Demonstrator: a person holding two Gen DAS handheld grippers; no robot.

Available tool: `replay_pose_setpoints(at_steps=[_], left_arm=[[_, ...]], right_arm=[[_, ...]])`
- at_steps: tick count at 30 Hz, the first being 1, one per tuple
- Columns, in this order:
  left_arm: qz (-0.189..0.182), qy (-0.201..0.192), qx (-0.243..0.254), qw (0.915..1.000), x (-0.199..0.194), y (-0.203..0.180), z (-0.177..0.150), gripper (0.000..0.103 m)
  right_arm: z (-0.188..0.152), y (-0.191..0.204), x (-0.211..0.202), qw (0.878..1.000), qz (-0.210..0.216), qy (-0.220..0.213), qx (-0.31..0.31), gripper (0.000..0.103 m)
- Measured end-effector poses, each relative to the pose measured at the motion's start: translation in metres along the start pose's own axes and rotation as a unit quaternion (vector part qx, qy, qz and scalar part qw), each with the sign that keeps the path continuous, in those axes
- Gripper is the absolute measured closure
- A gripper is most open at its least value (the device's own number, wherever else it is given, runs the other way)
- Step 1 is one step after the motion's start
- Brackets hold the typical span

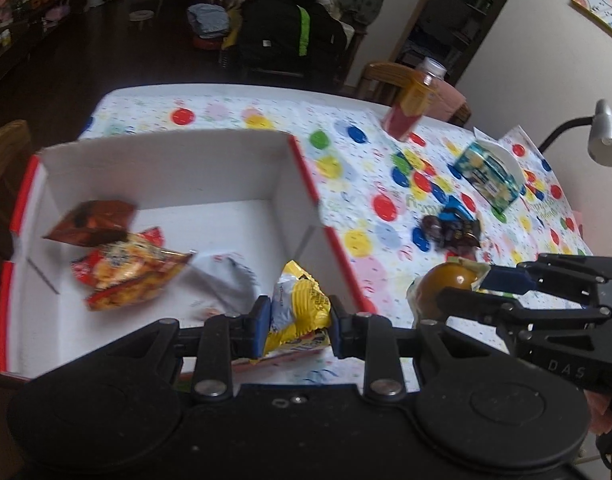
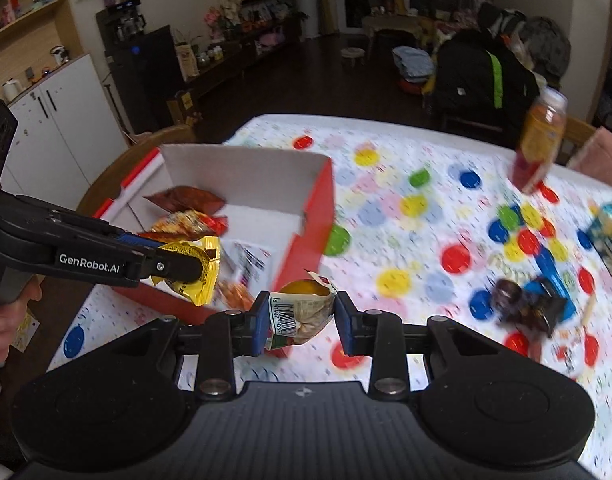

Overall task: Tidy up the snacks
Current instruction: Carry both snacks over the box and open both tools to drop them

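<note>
Both hands are loaded right now. The left gripper (image 1: 295, 322) has its fingers (image 1: 261, 326) pinching a crinkly yellow snack packet (image 1: 302, 312), held over the near edge of the red-and-white cardboard box (image 1: 178, 176). The right gripper (image 2: 302, 322) is clamped on a jelly cup (image 2: 302, 312) with a barcode label, though its right finger looks barely in contact, so that grip may be loose. The cup hangs over the bench (image 2: 406, 248) just outside the box's red side wall.

Just beyond the left fingers, inside the box, lie a white packet (image 1: 222, 280), an orange-red chip bag (image 1: 130, 272) and, further back, a brown packet (image 1: 92, 222). Past the right fingers, still loose on the spotty tablecloth, there's a dark blue wrapped snack (image 2: 534, 300), a green-blue carton (image 1: 490, 172) further out, and a drink bottle (image 2: 540, 140) at the far edge.

My take on doing this step well: carry the yellow packet a bit deeper over the bare floor ahead of the fingers before spreading them, so it doesn't catch the near wall. Then lift the cup over the red wall and drop it low, since it'll roll. Go one hand at a time, because the grippers sit close together here.
</note>
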State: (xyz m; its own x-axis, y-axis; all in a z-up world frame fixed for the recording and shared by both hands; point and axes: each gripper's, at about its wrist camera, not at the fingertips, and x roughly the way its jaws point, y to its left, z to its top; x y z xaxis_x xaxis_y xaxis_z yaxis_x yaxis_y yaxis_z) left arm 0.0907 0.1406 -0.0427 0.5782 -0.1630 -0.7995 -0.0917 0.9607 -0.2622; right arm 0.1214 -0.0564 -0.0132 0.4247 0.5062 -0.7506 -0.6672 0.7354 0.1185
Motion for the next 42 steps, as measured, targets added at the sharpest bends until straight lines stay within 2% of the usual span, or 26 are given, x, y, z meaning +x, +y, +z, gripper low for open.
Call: replay_pose_setpoints(at_steps=[12, 23, 33, 42], left_arm=[[0.059, -0.004, -0.012, 0.9982, -0.012, 0.067, 0.015, 0.076], [0.098, 0.045, 0.0, 0.9942, 0.007, 0.106, 0.012, 0.076], [0.112, 0.076, 0.015, 0.9906, 0.03, 0.115, 0.009, 0.076], [0.112, 0.096, 0.037, 0.9884, 0.042, 0.112, -0.003, 0.076]], right_arm=[[0.036, 0.041, 0.05, 1.0, 0.021, 0.005, -0.019, 0.07], [0.049, 0.051, 0.104, 0.999, -0.002, 0.029, -0.015, 0.07], [0.056, 0.053, 0.143, 0.998, -0.033, 0.048, -0.031, 0.07], [0.049, 0.056, 0.156, 0.997, -0.035, 0.065, -0.034, 0.07]])
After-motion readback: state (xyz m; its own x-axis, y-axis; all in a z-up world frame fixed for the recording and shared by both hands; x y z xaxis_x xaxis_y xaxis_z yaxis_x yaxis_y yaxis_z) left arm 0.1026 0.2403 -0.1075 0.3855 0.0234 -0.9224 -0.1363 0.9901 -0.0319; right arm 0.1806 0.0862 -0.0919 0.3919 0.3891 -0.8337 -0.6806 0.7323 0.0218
